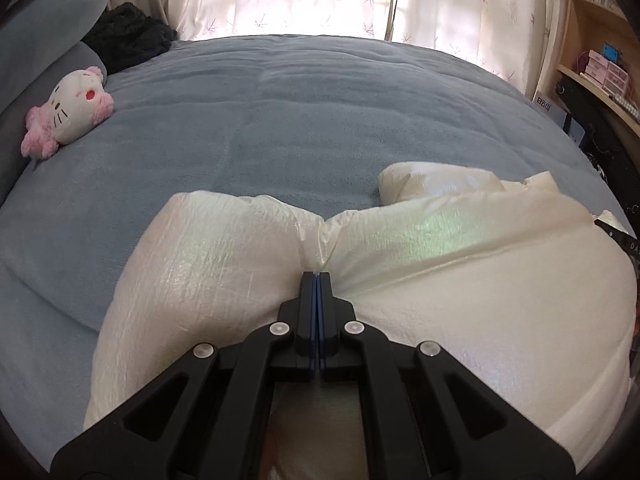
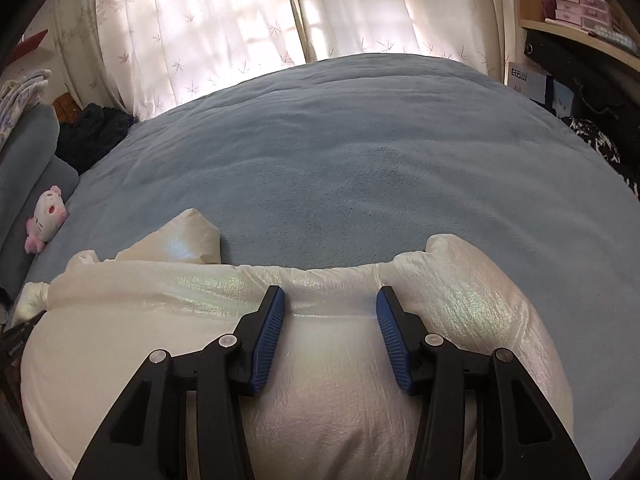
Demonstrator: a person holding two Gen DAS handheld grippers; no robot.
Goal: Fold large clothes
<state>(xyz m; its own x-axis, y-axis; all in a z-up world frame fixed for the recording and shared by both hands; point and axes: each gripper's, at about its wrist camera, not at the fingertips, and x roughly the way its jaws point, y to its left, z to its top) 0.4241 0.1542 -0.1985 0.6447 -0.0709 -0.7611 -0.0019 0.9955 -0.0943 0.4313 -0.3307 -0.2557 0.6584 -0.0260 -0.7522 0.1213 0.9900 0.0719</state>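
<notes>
Pillows [image 1: 44, 20]: grey-blue, stacked at the far left of the bed; their upper parts are cut off by the rim of the lens.
Plush toy [image 1: 68, 110]: white and pink cat doll lying on the blanket, just beside the pillows.
Dark bundle [image 1: 128, 36]: black, soft heap at the head of the bed beside the curtain; what it is cannot be made out.
Blanket [image 1: 304, 120]: grey-blue fleece covering the whole bed.
Left hand-held gripper [image 1: 319, 276]: jaws pressed together, pinching a crease of the white jacket where the fabric puckers into a dip; how much cloth sits between the pads is hidden.
White jacket [image 1: 460, 280]: puffy, shiny garment lying on the near part of the bed, filling the lower half of both views; its near edge is cut off by the frame and by the gripper bodies.
Sleeve end [image 1: 432, 180]: a rounded lump sticking out past the far edge of the jacket, resting on the blanket.
Right hand-held gripper [image 2: 330, 296]: jaws spread wide, blue pads [image 2: 269, 344] facing each other above the jacket's far fold; whether the tips touch the fabric cannot be told.
Curtain [image 2: 224, 20]: white with a small leaf print, brightly backlit.
Shelf [image 2: 580, 28]: wooden, at the far right, holding pink boxes; lettering is too small to read.
</notes>
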